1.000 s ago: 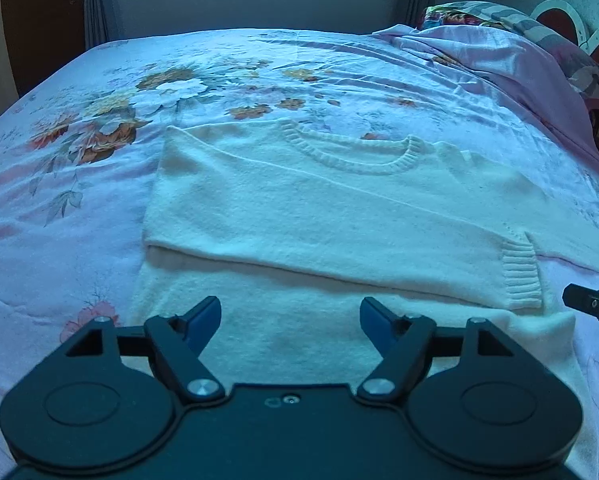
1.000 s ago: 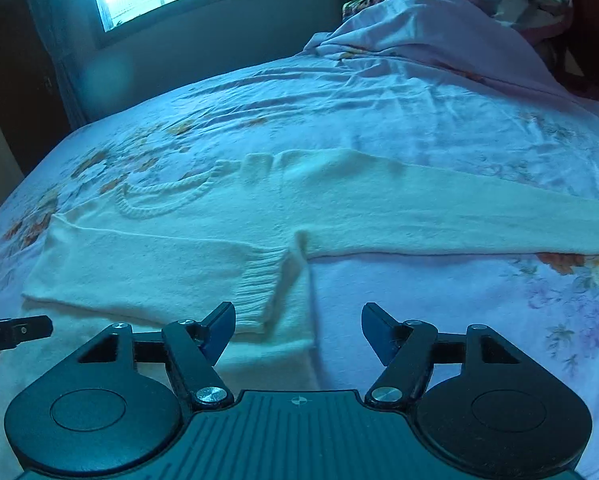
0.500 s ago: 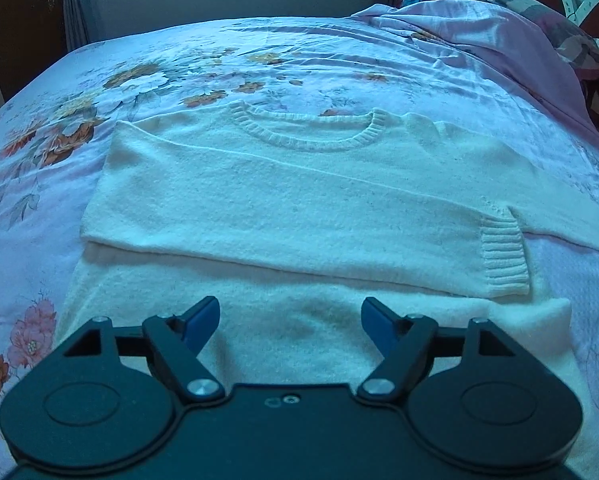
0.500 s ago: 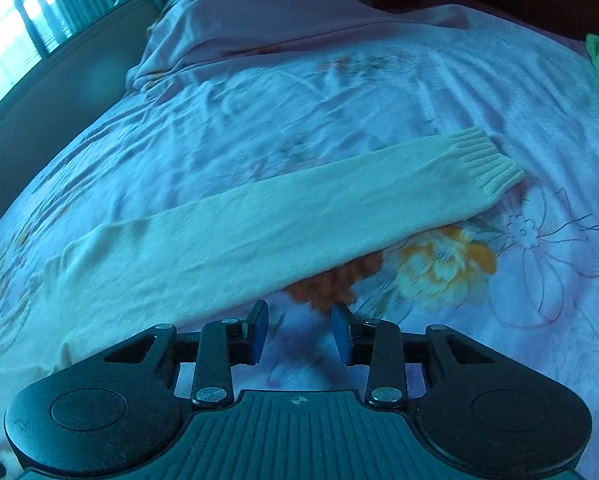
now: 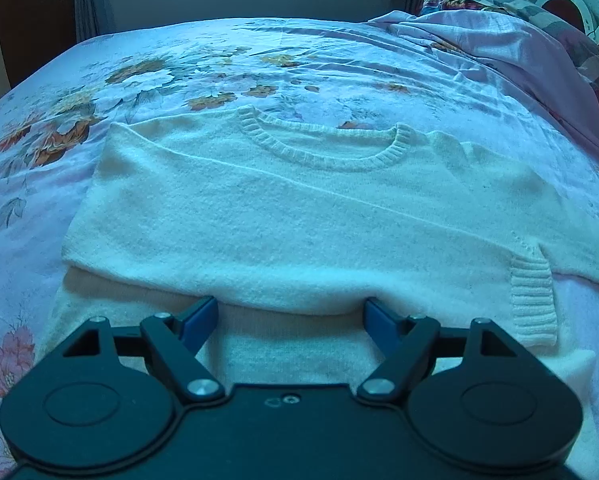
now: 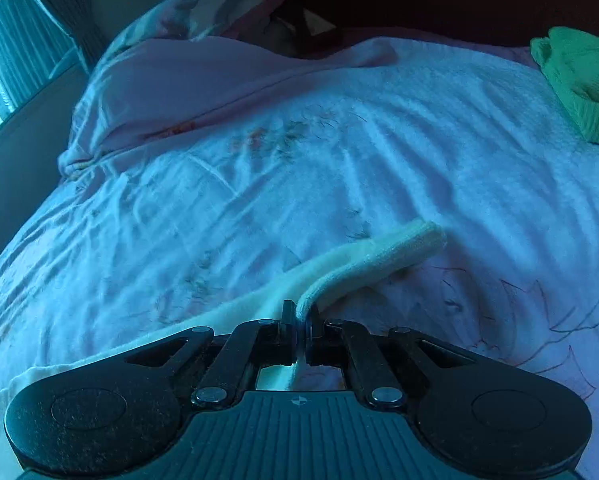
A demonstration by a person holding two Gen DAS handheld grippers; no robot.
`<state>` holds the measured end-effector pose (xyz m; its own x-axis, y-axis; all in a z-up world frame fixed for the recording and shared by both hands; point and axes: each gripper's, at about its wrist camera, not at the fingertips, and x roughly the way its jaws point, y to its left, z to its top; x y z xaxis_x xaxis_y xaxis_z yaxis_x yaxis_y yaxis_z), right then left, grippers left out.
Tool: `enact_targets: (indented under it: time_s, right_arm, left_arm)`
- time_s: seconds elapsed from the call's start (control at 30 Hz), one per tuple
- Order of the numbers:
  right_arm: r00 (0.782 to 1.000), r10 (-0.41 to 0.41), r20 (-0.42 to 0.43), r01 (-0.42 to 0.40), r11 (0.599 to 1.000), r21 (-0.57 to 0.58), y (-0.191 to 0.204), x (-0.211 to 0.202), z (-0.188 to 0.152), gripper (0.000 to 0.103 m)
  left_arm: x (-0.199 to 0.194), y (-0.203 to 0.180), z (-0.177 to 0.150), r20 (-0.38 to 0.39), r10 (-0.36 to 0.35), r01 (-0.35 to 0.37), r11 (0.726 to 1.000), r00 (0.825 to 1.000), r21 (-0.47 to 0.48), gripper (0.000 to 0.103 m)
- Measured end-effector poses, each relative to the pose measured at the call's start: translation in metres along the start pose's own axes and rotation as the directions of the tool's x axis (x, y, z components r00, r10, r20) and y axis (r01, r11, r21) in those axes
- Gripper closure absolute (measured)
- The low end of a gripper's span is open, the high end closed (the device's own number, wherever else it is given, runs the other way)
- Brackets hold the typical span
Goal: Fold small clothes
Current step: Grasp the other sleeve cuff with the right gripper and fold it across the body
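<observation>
The white sweater (image 5: 299, 216) lies flat on the bed (image 5: 179, 60), one sleeve already folded across. The right gripper (image 6: 299, 318) pinches the outstretched sleeve (image 6: 371, 260); next, carry it over the body. The left gripper (image 5: 289, 316) hovers wide, empty.

a cream knit sweater (image 5: 299, 216) lies flat on the bed, its ribbed round neckline on the far side and its hem nearest the left wrist camera. one sleeve is folded across the chest, its ribbed cuff (image 5: 533, 300) ending near the opposite side edge. the other sleeve (image 6: 363, 264) stretches away over the sheet, pinched and raised partway along, its end curving beyond.
</observation>
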<state>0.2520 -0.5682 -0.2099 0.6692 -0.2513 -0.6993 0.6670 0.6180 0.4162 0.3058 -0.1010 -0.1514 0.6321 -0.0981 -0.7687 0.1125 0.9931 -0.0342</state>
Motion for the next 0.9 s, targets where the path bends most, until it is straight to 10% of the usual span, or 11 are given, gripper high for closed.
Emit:
enact_targets:
  time_s: [0.2,0.37,0.53,0.63,0.7,0.9]
  right_arm:
    - [0.944,0.330,-0.011,-0.327,0.930,-0.166,0.116,-0.035,-0.026,0.100]
    - [0.789,0.583,-0.191,-0.614,0.742,-0.269,0.225,-0.080,-0.108,0.100]
    - [0.627,0.617,-0.476,-0.776,0.548,-0.313,0.276,-0.100,-0.212,0.100]
    - [0.633,0.505,-0.587,-0.766,0.519,-0.380,0.281,-0.097,-0.256,0.083]
    - [0.614,0.543,-0.572,-0.783,0.506,-0.361,0.269,-0.105,-0.260,0.041]
    - [0.646,0.594,-0.480,-0.762,0.540,-0.358,0.238,-0.118,-0.239,0.038]
  left_arm:
    - [-0.011,0.018,0.002,0.012,-0.003,0.004,0.999,1.000,-0.036,0.028]
    - [-0.026,0.049,0.004,0.023,0.016,-0.014,0.996,1.000,-0.088,0.029]
    - [-0.036,0.090,0.001,0.017,0.014,-0.011,0.984,1.000,-0.175,0.029]
    - [-0.035,0.108,-0.002,-0.012,-0.062,0.057,0.968,0.998,-0.245,0.029]
    - [-0.033,0.113,-0.003,-0.025,-0.141,0.129,0.951,0.990,-0.283,0.028]
    - [-0.025,0.098,-0.009,-0.035,-0.312,0.281,0.894,0.949,-0.350,0.027]
